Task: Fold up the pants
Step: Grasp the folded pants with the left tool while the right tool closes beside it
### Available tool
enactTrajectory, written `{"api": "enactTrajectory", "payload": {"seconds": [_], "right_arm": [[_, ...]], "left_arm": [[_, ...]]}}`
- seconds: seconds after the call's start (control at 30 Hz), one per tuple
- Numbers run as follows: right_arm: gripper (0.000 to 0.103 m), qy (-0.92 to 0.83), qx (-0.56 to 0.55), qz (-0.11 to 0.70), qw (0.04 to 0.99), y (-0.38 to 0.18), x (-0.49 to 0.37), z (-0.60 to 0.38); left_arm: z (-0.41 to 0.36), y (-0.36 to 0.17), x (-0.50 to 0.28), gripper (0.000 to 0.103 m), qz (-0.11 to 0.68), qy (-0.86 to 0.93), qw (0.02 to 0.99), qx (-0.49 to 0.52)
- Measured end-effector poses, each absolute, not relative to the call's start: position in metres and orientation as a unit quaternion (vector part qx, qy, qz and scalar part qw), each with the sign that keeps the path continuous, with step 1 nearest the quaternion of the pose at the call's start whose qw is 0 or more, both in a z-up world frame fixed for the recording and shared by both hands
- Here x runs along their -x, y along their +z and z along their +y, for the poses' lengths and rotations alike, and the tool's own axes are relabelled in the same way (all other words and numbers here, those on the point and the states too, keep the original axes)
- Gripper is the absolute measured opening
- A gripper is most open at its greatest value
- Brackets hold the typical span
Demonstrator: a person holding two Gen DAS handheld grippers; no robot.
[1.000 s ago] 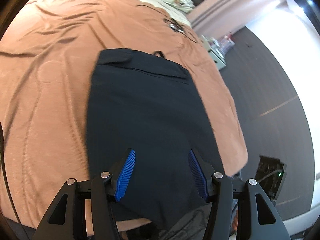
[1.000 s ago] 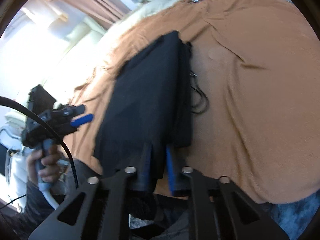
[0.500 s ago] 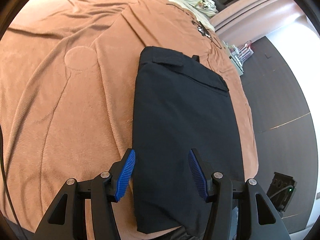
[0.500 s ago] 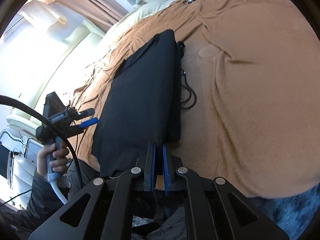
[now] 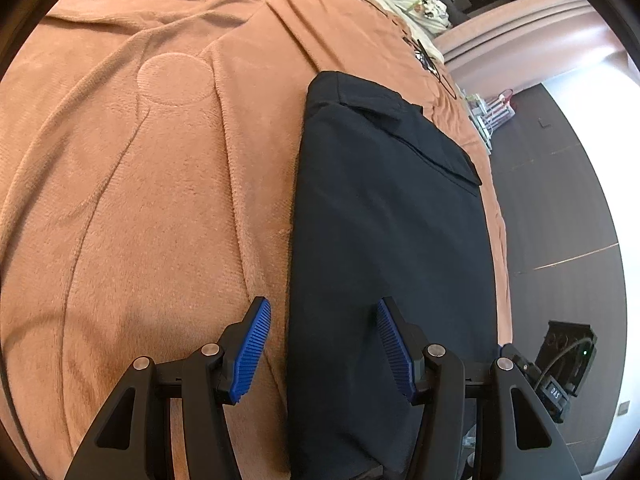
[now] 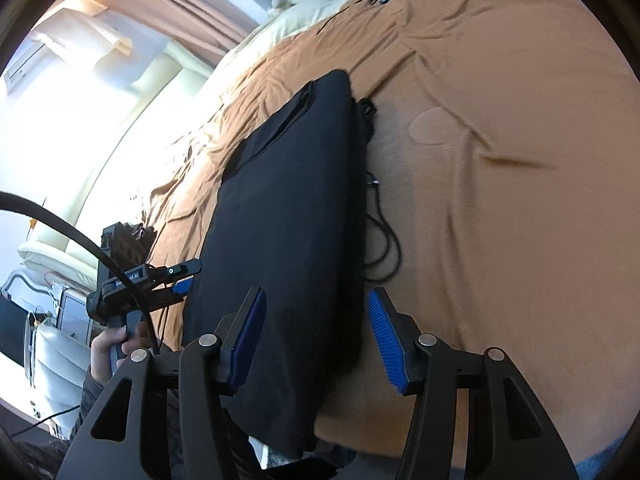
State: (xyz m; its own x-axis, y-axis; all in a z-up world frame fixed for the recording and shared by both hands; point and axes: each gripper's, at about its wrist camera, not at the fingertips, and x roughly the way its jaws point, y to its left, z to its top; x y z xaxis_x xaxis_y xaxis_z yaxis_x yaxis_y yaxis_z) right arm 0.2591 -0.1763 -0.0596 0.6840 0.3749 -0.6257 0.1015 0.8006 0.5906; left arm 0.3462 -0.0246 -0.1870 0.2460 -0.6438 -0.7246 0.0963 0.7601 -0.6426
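Since half a second ago the right gripper (image 6: 316, 330) has gone from closed, with its blue pads together, to spread wide and holding nothing, and the left gripper (image 5: 323, 344) has drawn nearer the near end of the garment with its spread unchanged. The brown blanket (image 5: 132, 184) covers the bed and fills most of both views ahead of the grippers; a circular impression is pressed into it ahead and to the left of the left gripper. The black pants (image 5: 384, 240) lie folded into a long flat panel on the blanket, running away from both grippers, the near end at the bed edge beneath them and the waistband at the far end. In the left wrist view the left gripper stands released, its left pad over bare blanket just beside the panel's left edge and its right pad over the cloth. In the right wrist view the right gripper straddles the panel's right edge, one pad over cloth, one over blanket. A black cord (image 6: 382, 240) loops on the blanket just right of the pants, ahead of the right gripper. The left gripper (image 6: 176, 280) shows at that view's left, at the panel's left edge, in a hand (image 6: 114, 346).
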Motion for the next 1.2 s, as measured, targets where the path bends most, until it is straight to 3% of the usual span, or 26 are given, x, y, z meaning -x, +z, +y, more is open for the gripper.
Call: {"api": "enactTrajectory", "payload": {"seconds": [0.13, 0.17, 0.27, 0.4, 0.47, 1.0, 1.1, 1.2], "right_arm": [[0.050, 0.070, -0.317, 0.406, 0.854, -0.072, -0.274, -0.171], [0.043, 0.070, -0.320, 0.408, 0.852, -0.074, -0.275, -0.169], [0.038, 0.068, -0.326, 0.405, 0.852, -0.076, -0.276, -0.166], [0.032, 0.062, -0.334, 0.400, 0.851, -0.076, -0.274, -0.164], [0.028, 0.062, -0.337, 0.398, 0.851, -0.076, -0.272, -0.163], [0.021, 0.103, -0.326, 0.427, 0.837, -0.078, -0.272, -0.125], [0.027, 0.085, -0.320, 0.432, 0.839, -0.073, -0.277, -0.130], [0.045, 0.077, -0.322, 0.416, 0.847, -0.066, -0.277, -0.137]], "left_arm": [[-0.027, -0.186, -0.341, 0.057, 0.560, -0.251, 0.750, 0.246], [-0.027, -0.186, -0.340, 0.056, 0.560, -0.255, 0.748, 0.249], [-0.028, -0.190, -0.335, 0.033, 0.569, -0.263, 0.736, 0.256], [-0.027, -0.185, -0.332, 0.011, 0.565, -0.260, 0.741, 0.253], [-0.025, -0.181, -0.332, 0.007, 0.564, -0.259, 0.742, 0.255], [0.015, -0.163, -0.335, 0.006, 0.565, -0.262, 0.743, 0.246], [0.017, -0.165, -0.338, 0.008, 0.570, -0.258, 0.740, 0.245], [0.018, -0.167, -0.342, 0.017, 0.571, -0.251, 0.744, 0.238]]}}
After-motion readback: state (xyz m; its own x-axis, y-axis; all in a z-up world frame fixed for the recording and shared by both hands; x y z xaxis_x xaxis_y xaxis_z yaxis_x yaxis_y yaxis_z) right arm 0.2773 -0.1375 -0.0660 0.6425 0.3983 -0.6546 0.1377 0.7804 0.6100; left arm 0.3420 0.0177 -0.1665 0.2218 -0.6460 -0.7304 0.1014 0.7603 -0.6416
